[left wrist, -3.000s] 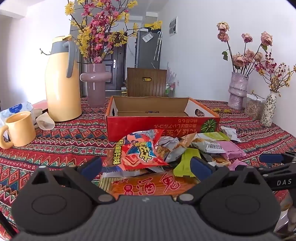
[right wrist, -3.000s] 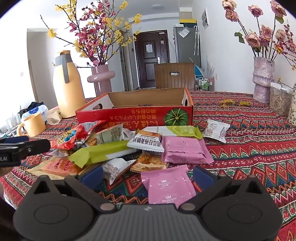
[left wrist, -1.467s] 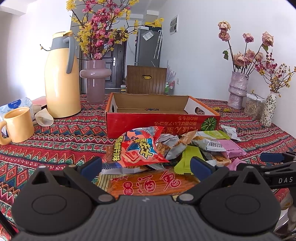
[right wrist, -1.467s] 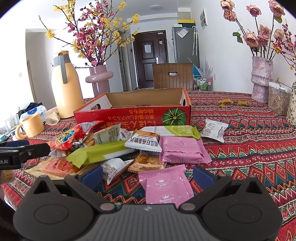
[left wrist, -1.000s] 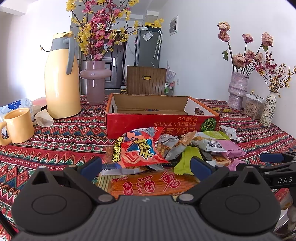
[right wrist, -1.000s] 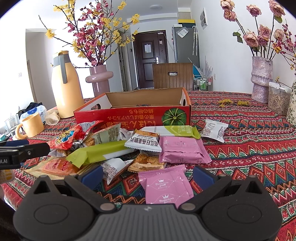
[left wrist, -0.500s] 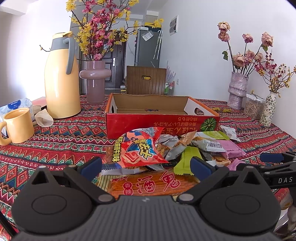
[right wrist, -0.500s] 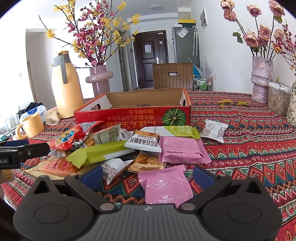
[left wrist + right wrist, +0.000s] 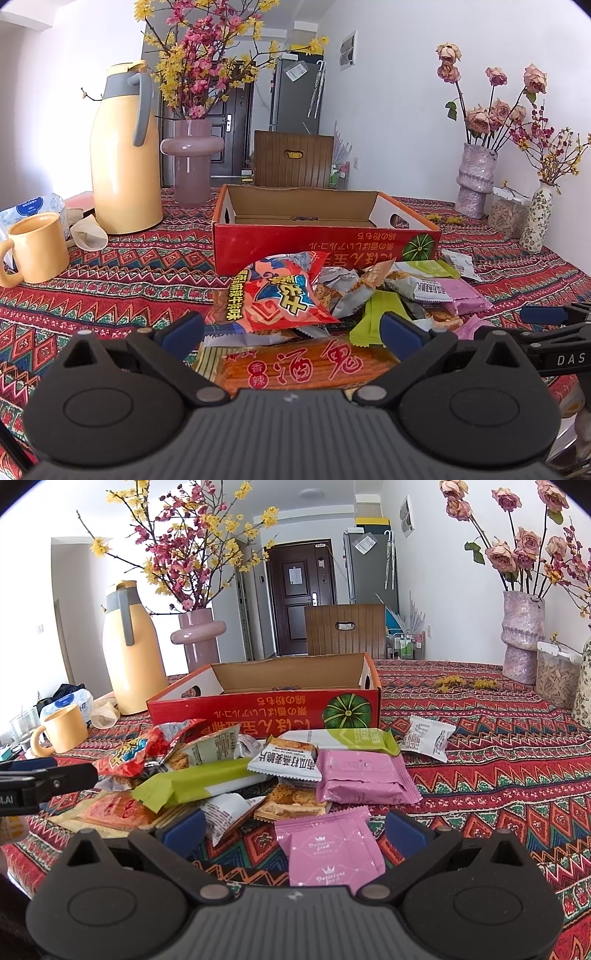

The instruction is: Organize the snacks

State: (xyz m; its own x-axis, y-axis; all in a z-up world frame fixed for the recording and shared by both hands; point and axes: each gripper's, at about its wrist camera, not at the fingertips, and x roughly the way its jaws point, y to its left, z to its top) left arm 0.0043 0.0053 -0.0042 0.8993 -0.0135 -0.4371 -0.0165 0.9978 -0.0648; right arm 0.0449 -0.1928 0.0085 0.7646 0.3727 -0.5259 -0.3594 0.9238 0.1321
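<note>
**Snack pile and open box on the patterned counter**

Left claw (image 9: 291, 328) and right claw (image 9: 295, 829) both stand wide apart, holding nothing. The snack packets (image 9: 266, 771) lie heaped on the counter (image 9: 498, 775), just in front of the red cardboard box (image 9: 325, 243). A pink packet (image 9: 332, 849) lies between the right claw's fingers, apparently untouched. A yellow mug (image 9: 37, 247) stands well left.

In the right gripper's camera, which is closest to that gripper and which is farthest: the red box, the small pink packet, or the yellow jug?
1. Small pink packet: right between the open fingers of the right gripper.
2. Red box: straight ahead, behind the snack pile.
3. Yellow jug: far back on the left, beyond the box.
</note>
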